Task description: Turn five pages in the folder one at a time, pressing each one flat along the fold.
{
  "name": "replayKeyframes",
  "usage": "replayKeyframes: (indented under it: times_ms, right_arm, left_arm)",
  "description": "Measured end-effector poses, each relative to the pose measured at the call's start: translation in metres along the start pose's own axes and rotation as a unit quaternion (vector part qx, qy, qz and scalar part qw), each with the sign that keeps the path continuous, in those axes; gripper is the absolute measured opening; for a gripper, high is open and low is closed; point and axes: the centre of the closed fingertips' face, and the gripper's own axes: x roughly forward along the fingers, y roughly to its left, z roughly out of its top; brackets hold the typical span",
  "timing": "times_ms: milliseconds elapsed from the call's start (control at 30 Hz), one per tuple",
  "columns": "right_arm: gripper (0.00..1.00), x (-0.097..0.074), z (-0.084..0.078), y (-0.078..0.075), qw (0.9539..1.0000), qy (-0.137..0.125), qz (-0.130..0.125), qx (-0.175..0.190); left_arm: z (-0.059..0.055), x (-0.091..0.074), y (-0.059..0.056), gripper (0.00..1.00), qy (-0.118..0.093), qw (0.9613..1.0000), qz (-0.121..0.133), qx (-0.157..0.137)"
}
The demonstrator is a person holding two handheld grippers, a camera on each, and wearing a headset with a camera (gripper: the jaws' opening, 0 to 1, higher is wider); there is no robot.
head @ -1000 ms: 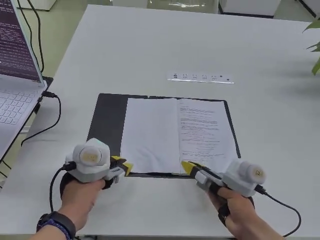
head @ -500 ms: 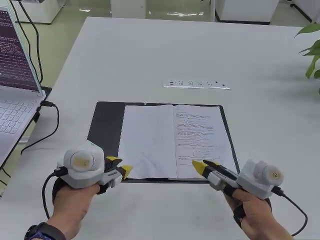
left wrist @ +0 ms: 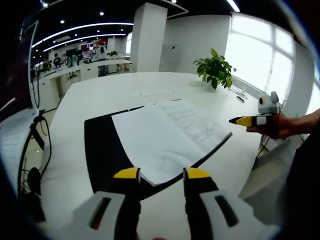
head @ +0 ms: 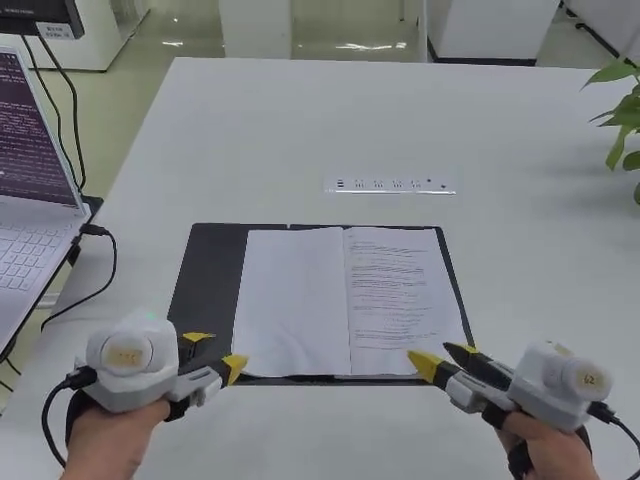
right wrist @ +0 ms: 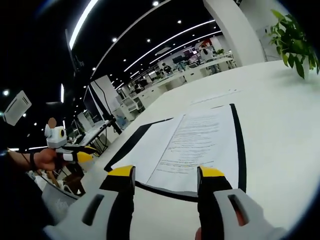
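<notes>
A black folder [head: 205, 275] lies open on the white table, a blank white page [head: 290, 300] on its left half and a printed page [head: 400, 290] on its right. Both lie flat. My left gripper [head: 215, 352] hovers open just off the folder's near left corner, nothing between its jaws. My right gripper [head: 443, 358] is open off the near right corner, beside the printed page. In the left gripper view the folder [left wrist: 100, 145] spreads past the open gripper [left wrist: 161, 174]. In the right gripper view the printed page [right wrist: 200, 140] lies ahead of the open gripper [right wrist: 166, 172].
An open laptop [head: 25, 200] stands at the table's left edge, with a black cable [head: 100, 265] trailing toward the folder. A flush power socket strip [head: 390, 185] sits behind the folder. Plant leaves [head: 622, 95] reach in at the far right.
Both grippers have drawn back toward me and outward; the right one has come off the printed page's near edge. The head camera has tilted, so the folder sits lower in view.
</notes>
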Motion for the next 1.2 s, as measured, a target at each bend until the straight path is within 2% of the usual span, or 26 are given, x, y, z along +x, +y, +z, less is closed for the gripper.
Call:
replayKeyframes:
  times_ms: [233,300,567,733,867,1000,1100,1200]
  right_arm:
    - [0.55,-0.018,0.002,-0.004,0.9998,-0.002,-0.012,-0.012]
    - [0.57,-0.022,0.002,-0.005,0.9997,-0.001,-0.016,-0.015]
    - [0.61,-0.035,0.000,-0.007,0.9994,-0.007,-0.032,-0.010]
    - [0.62,-0.039,-0.003,-0.005,0.9995,-0.006,-0.031,-0.004]
    - [0.63,-0.040,0.003,0.000,0.9996,-0.010,-0.027,-0.003]
    - [0.65,-0.042,0.004,0.001,0.9996,-0.009,-0.025,-0.009]
    - [0.66,-0.044,0.005,0.004,0.9997,-0.012,-0.022,-0.008]
    - [0.68,-0.048,0.005,0.003,0.9996,-0.010,-0.024,-0.008]
  left_arm:
    - [0.007,-0.019,0.002,0.37,-0.022,0.9995,0.015,-0.014]
    - [0.009,-0.025,-0.001,0.39,-0.027,0.9994,0.018,-0.015]
    - [0.004,-0.035,-0.004,0.47,-0.035,0.9988,0.024,-0.023]
    - [0.003,-0.036,-0.010,0.52,-0.038,0.9987,0.018,-0.029]
    - [0.001,-0.036,-0.014,0.56,-0.038,0.9986,0.016,-0.035]
    - [0.001,-0.032,-0.020,0.61,-0.030,0.9987,0.012,-0.039]
    - [0.002,-0.030,-0.022,0.60,-0.024,0.9990,0.008,-0.038]
    - [0.004,-0.029,-0.025,0.62,-0.027,0.9990,0.009,-0.033]
